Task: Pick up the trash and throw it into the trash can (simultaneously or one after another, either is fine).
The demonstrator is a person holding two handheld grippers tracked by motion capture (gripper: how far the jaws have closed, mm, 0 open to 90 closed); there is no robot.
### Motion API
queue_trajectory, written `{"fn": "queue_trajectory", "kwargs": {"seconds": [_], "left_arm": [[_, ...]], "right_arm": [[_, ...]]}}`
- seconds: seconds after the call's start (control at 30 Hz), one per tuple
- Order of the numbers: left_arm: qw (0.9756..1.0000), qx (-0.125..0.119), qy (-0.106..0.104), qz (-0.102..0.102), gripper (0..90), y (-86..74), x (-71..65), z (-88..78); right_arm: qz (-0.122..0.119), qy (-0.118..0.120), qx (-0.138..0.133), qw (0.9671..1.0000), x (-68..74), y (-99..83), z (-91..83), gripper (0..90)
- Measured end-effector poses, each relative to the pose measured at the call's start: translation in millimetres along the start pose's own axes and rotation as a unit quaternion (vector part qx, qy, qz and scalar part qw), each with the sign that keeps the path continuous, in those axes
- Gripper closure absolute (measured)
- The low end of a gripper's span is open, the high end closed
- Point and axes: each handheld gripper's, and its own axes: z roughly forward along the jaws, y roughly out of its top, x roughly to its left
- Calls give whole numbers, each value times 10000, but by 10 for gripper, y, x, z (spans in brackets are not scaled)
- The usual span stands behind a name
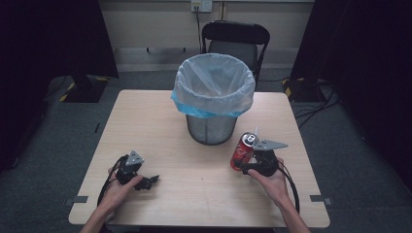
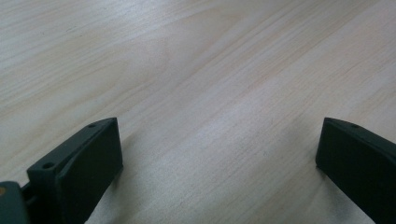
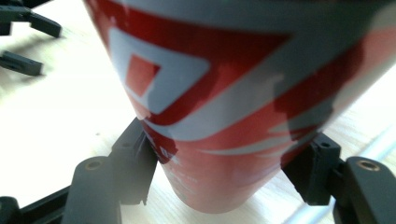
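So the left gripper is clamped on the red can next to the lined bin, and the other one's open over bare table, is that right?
The grippers are swapped. The right gripper is clamped on the red can, as the right gripper view shows; the left gripper is open over bare table. The can is beside the lined bin.

We see the lined mesh waste bin [image 1: 214, 99] blocking the table's [image 1: 145, 126] far centre, bare wood open on both sides and between the left gripper [image 1: 151, 181] and the clamped red can [image 1: 242, 151].

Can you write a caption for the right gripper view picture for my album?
Black tongs squeeze a red and white can over the wooden table.
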Motion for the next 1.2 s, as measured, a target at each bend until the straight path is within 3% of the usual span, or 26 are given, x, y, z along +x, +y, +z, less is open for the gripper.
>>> {"fn": "queue_trajectory", "kwargs": {"seconds": [0.2, 0.43, 0.83, 1.0, 1.2], "left_arm": [[10000, 3, -2, -1, 0, 0, 0, 0], [10000, -6, -2, -14, 0, 0, -2, 1], [10000, -6, -3, -13, 0, 0, -2, 1], [10000, 4, -1, 1, 0, 0, 0, 0], [10000, -9, -2, -16, 0, 0, -2, 1]], "right_arm": [[-37, 126, -88, 9999, 63, 68, -29, 341], [-50, 449, -297, 9985, 146, 186, -109, 341], [-171, 611, -444, 9970, 249, 413, -243, 341], [-187, 801, -664, 9944, 322, 559, -341, 341], [-407, 845, -747, 9928, 452, 725, -427, 341]]}}
